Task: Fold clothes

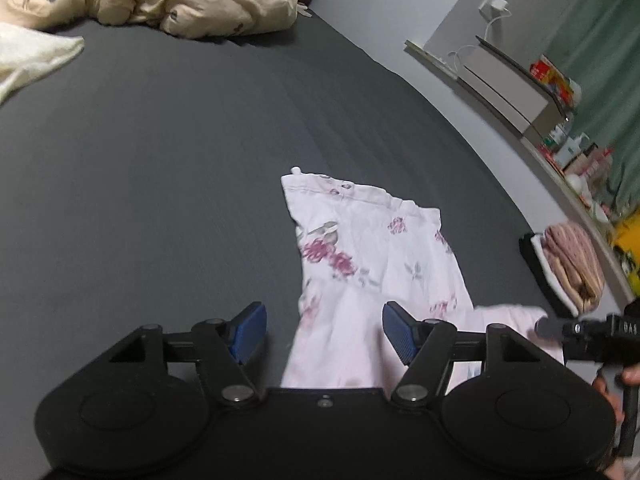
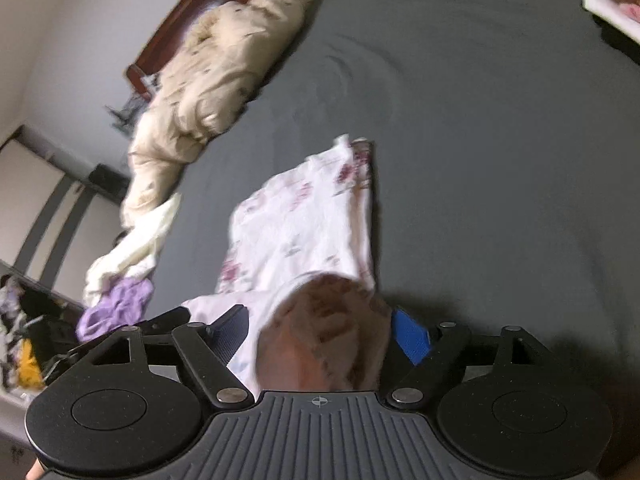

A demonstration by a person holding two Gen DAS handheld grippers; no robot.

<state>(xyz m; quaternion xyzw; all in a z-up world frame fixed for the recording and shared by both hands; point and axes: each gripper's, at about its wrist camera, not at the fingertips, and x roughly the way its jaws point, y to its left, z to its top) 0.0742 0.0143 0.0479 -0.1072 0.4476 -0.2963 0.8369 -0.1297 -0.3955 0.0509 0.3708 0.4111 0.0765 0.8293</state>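
Garment [image 1: 368, 256]: floral, long axis running away from both tongs.
Left gripper [image 1: 324, 332]: half open, straddling near hem, gripping nothing.
Right gripper [image 2: 320, 336]: half open, cloth between, pads clear.

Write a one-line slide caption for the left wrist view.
Open left gripper above a pink floral garment on the grey bed sheet.

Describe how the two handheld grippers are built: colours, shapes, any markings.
Both are matte black. The left gripper has two angled link arms with silver pivot pins, round discs at either side of its base and ribbed blue pads on its jaws. The right gripper shares that build, but its base plate is grey and ribbed, with a small crosshair mark at the centre. No cables or sleeves can be made out.
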